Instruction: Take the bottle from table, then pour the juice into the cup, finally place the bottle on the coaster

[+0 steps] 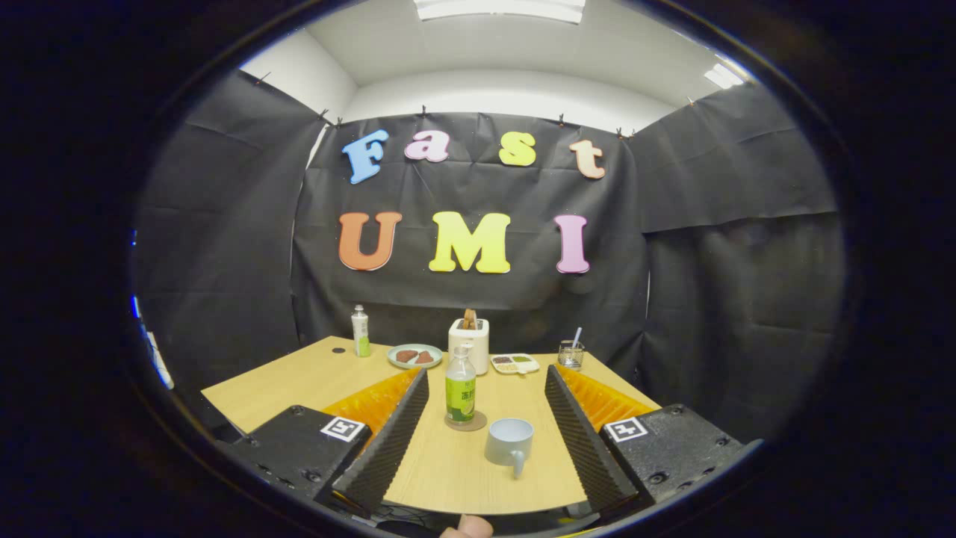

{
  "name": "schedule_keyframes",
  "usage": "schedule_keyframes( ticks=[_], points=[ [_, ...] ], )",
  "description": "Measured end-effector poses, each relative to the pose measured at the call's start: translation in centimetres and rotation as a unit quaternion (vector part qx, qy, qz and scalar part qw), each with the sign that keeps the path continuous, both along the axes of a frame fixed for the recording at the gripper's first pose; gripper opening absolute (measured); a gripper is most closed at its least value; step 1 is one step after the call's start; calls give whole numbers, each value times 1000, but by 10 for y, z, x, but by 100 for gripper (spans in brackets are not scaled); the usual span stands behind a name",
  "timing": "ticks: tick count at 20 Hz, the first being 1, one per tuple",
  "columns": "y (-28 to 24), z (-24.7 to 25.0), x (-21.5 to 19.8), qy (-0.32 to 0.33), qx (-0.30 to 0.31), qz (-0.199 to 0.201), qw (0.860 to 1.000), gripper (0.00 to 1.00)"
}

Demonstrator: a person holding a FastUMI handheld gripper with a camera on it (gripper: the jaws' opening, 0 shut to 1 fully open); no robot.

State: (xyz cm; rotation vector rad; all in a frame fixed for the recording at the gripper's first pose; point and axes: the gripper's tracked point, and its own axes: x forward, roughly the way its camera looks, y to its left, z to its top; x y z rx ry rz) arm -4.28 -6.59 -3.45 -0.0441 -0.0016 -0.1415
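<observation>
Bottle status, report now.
Gripper open, holding nothing. Bottle upright on coaster, ahead between the fingers. Cup beside it. Path clear.

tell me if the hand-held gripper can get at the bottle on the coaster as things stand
Probably yes. The hand-held gripper is open, and the bottle stands upright on the coaster just ahead, between its fingers. The cup sits nearer and slightly aside, so it may be brushed.

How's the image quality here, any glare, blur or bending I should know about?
Gripper view: strong fisheye bending curves the light wooden table and the booth walls. The ceiling light panel is blown out to white. The green-labelled clear plastic bottle on its round brown coaster and the pale blue mug look sharp, with soft shadows. The open gripper fingers are close and stretched.
</observation>
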Motion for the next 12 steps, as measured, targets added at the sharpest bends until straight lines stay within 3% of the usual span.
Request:
schedule_keyframes(
  ticks=[12],
  points=[
    [-1, -6, 3, -7, -10, 4, 1000, 100]
  ],
)
